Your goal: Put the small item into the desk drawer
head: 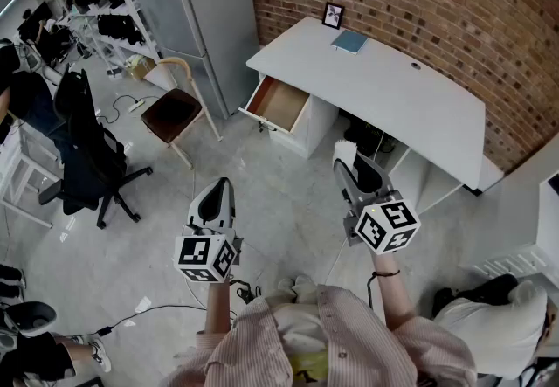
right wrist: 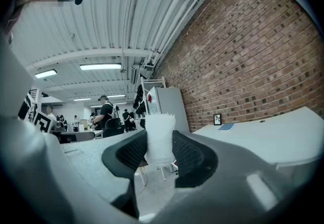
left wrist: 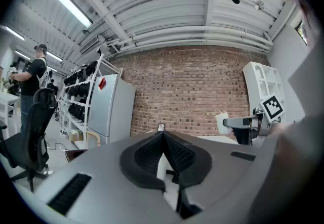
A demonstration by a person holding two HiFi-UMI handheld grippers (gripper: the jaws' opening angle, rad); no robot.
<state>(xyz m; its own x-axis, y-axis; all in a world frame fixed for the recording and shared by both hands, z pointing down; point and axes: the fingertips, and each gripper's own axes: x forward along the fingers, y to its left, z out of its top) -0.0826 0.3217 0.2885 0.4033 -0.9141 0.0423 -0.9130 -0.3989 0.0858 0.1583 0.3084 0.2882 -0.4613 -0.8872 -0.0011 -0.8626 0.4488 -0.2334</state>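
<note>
A small white item with a frayed, fibrous top edge (right wrist: 160,139) is pinched upright between the black ribbed pads of the right gripper (right wrist: 160,148), and its lower part is hidden by them. It is held level above the floor, well apart from the white desk's open drawer (head: 278,104), whose brown wooden base is exposed and whose rear is cut off under the desktop. A stretch of bare grey concrete floor (head: 271,193) is left free between gripper and drawer. The smooth white desk (head: 393,93) is set against a red brick wall (head: 419,1). The left gripper (head: 218,193) is carried alongside, its jaws pressed together on nothing. A wooden chair with a dark brown seat (head: 173,113) is seen left of the drawer.
</note>
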